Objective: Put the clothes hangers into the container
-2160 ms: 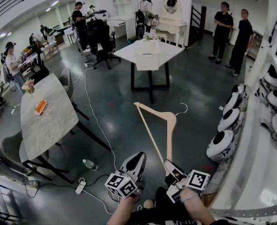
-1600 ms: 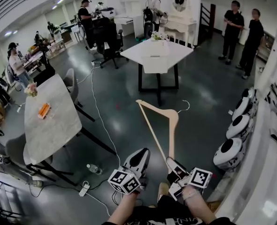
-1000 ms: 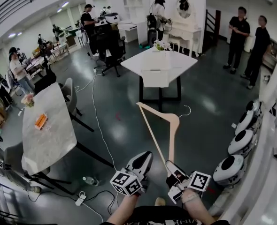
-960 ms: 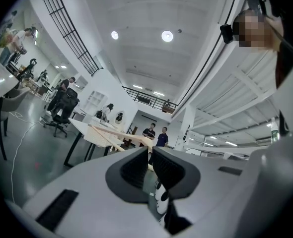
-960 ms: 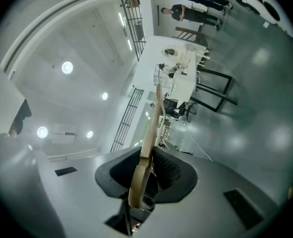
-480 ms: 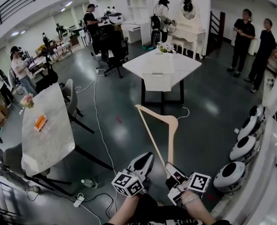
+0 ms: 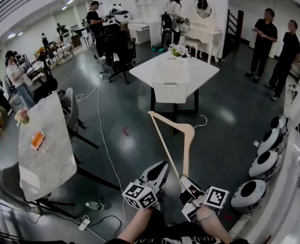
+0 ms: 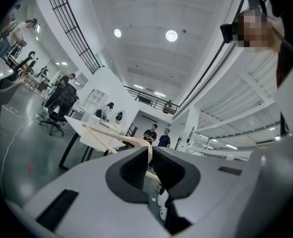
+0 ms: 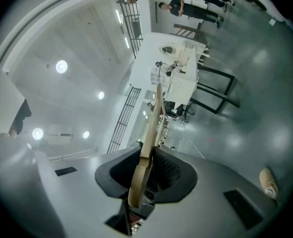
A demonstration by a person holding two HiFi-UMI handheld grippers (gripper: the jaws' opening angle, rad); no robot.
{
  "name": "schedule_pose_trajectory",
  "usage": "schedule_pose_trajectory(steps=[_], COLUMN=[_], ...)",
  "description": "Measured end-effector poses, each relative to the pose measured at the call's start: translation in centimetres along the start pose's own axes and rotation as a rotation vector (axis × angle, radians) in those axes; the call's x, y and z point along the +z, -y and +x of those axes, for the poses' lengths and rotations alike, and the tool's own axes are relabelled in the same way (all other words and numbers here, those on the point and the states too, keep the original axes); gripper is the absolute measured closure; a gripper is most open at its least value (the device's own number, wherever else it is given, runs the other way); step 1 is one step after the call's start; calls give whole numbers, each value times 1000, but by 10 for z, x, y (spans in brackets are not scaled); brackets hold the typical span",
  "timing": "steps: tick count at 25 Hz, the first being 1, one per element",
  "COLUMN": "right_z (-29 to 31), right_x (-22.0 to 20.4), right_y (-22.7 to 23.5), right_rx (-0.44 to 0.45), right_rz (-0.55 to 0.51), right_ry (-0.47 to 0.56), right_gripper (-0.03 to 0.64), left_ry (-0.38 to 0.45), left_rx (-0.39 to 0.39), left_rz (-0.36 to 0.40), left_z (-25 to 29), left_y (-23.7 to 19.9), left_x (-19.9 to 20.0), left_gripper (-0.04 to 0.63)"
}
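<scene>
One white table holds a basket above glossy floor.

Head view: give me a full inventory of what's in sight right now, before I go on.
Hanger: one, pale wood, held out ahead over the floor.
White table: one, straight ahead.
Basket: one, white, at that table's near edge.
Grey table: one, left; orange item on it.
Rounded machines: several, white and black, along the right.
Bottle: one, clear, floor at lower left.
People: several, mostly in black, far side.
Left gripper: one, white-black, shut, empty, left of the hanger.
Right gripper: one, white-black, shut on the hanger's end.
</scene>
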State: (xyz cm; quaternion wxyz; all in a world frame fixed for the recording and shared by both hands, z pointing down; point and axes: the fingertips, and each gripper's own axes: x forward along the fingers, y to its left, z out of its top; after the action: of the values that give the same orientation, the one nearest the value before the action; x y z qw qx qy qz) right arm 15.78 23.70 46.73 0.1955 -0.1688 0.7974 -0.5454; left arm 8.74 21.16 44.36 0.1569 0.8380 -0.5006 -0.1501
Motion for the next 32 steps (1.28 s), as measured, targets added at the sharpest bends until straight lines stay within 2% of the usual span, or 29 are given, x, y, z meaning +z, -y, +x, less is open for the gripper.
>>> schedule_pose_trajectory(steps=[6,11,22,27,32], right_z=[42,80,154,179,194], right_x=[39,62,106,123,134], right_y=[14,21,37,43,46], right_rx=[-21,-29,-21,-37,-63], right_rz=[-3,-4,-9,-24,-36], right_ry=[59,86,151,196,207], right_gripper=[543,543,545,545,545], left_ry=[-23,-40,-33,-35,-34], left_rx=[-57,-71,-144,-175,-174], left_rz=[-8,-5,0,-16,-40], left_z=[47,75,132,145,152], left_y=[-36,-69,-129,-154,-171], left_x=[16,32,67,70,70], left_gripper=[566,568,569,569,569])
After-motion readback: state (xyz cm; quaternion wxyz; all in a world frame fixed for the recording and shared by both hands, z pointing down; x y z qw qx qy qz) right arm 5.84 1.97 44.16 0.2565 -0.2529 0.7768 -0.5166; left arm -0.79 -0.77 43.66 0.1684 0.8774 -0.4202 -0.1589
